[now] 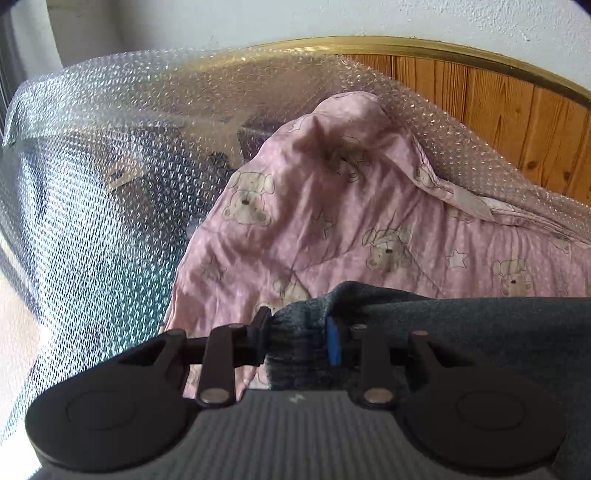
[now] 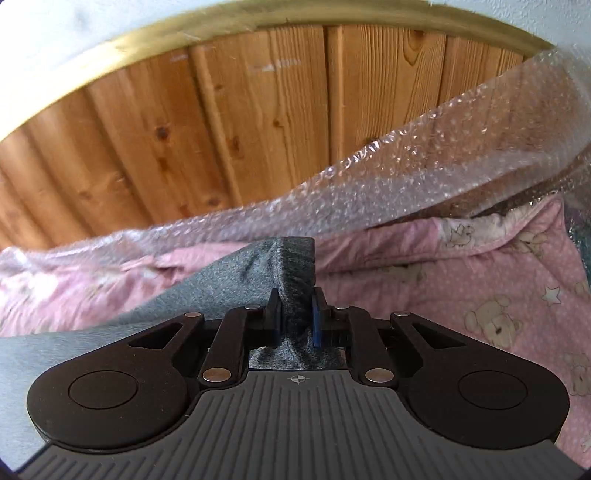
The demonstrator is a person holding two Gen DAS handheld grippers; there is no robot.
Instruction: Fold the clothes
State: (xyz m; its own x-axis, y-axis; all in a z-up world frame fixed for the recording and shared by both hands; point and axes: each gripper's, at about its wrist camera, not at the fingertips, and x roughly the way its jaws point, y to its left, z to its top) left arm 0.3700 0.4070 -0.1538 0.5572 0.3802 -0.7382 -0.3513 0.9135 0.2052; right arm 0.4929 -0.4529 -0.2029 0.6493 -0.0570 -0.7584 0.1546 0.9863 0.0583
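A dark grey knitted garment (image 1: 461, 332) is held up by both grippers over a pink bedcover with teddy bears (image 1: 314, 221). My left gripper (image 1: 299, 334) is shut on a bunched ribbed edge of the garment, which stretches off to the right. My right gripper (image 2: 295, 317) is shut on another edge of the same grey garment (image 2: 288, 266), which stretches off to the left and stands up in a fold between the fingers. The rest of the garment is hidden below both grippers.
Bubble wrap (image 1: 110, 166) lies draped behind the pink bedcover (image 2: 461, 288) and over something dark. A wooden headboard with a brass rim (image 2: 258, 110) stands at the back, against a white wall (image 1: 332, 18).
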